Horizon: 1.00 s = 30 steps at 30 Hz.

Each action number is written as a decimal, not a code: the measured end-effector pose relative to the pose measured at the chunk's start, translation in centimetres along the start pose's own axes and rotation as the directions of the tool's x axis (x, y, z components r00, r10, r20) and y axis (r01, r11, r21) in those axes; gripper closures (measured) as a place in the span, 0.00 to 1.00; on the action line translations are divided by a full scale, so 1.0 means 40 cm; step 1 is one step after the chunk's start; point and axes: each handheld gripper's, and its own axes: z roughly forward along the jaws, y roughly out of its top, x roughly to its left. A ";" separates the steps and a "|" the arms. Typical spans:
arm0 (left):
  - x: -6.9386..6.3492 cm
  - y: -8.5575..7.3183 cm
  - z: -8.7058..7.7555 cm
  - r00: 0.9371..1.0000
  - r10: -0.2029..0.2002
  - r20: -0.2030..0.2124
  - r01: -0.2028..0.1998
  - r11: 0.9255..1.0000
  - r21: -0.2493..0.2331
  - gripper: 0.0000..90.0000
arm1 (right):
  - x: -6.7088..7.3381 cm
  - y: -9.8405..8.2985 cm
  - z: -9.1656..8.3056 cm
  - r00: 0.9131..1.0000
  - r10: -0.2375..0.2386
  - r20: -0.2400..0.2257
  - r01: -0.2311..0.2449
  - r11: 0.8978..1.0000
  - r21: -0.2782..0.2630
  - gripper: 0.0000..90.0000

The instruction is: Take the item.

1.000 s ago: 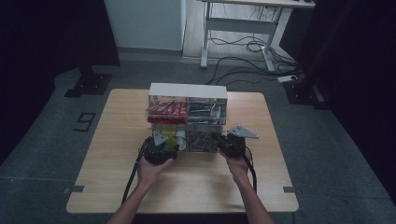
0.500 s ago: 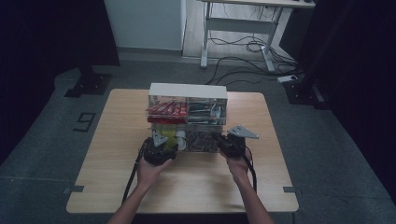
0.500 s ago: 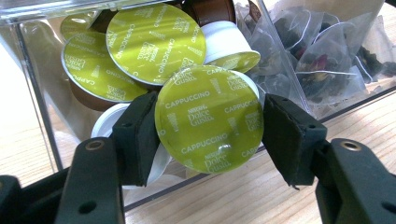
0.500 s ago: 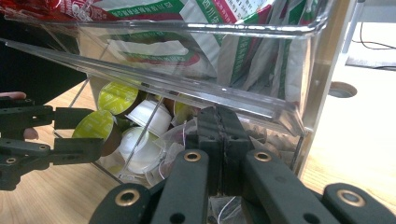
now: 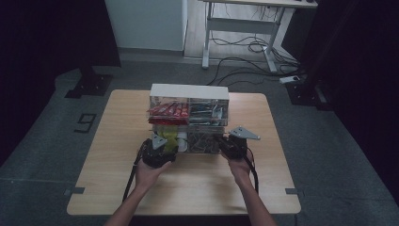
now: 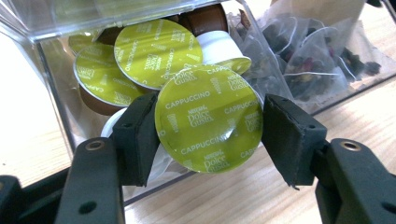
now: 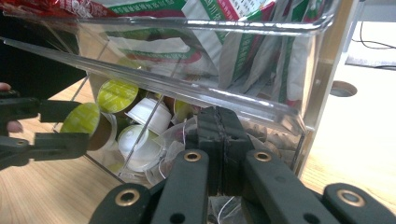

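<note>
One cappuccino capsule (image 6: 208, 119) sits clamped in left tongs (image 6: 208, 135), lettering legible

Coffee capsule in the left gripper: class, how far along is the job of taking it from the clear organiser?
Done: the left gripper has just closed on a green-lidded cappuccino capsule at the clear organiser's lower left compartment. In hand: the capsule sits at the opening; the shut right gripper rests against the organiser. Left: lifting the capsule clear and setting it down.
</note>
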 end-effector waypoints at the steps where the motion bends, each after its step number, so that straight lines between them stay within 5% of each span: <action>1: 0.001 0.001 -0.005 1.000 0.008 -0.007 -0.008 1.000 -0.004 0.49 | 0.000 0.000 0.001 1.000 -0.002 0.000 0.002 1.000 0.002 0.99; 9: 0.010 0.011 -0.006 1.000 0.029 -0.011 -0.029 0.999 0.018 0.50 | 0.001 0.000 0.001 1.000 -0.008 -0.001 0.008 1.000 0.010 0.99; 19: -0.006 0.011 0.045 1.000 0.023 -0.013 -0.022 0.998 0.057 0.36 | -0.001 0.001 -0.001 1.000 -0.006 0.001 0.006 1.000 0.009 0.99; 30: -0.019 0.010 0.067 0.996 0.067 -0.060 -0.063 0.996 0.062 0.45 | -0.008 0.001 -0.009 1.000 -0.003 0.003 0.003 1.000 0.001 0.99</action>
